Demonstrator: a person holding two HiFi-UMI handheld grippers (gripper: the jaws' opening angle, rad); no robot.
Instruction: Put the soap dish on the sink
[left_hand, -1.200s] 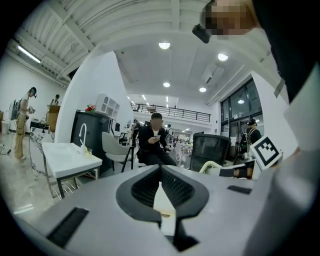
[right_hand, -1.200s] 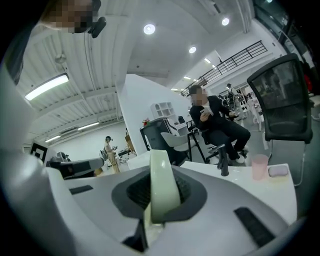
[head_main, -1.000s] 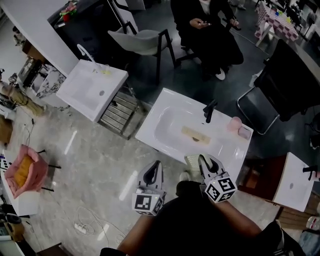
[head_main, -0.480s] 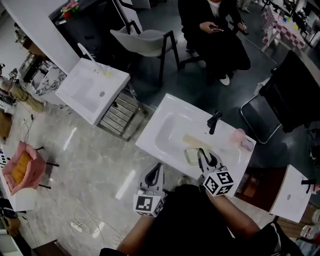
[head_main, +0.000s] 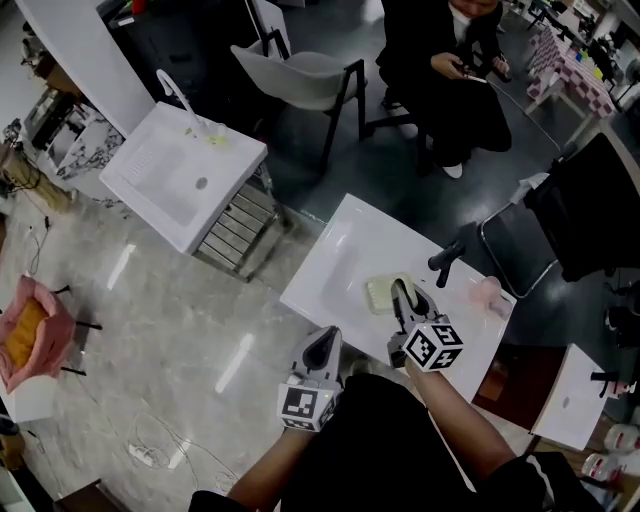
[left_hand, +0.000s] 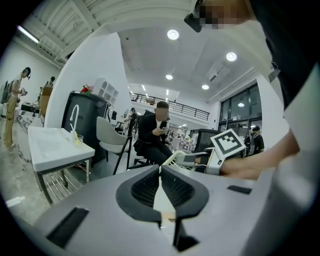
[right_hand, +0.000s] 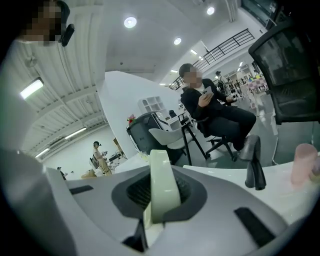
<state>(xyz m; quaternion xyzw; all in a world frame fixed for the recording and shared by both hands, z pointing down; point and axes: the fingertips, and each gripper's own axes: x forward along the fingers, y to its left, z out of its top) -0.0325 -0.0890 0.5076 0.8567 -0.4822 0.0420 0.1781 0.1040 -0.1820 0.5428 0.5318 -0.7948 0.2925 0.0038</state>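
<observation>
Soap dish (head_main: 380, 296) over sink (head_main: 335, 240), right gripper (head_main: 401, 287) clamped on its rim.
Dish juts left of jaws, above basin; left gripper (head_main: 322, 343) closed, empty.

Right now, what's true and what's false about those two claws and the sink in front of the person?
1. The right claw is clamped on the dish. True.
2. The left claw carries a cup. False: it is shut on nothing.
3. The faucet on the near sink is black. True.
4. The dish lies on the floor. False: the right claw holds it over the sink.
</observation>
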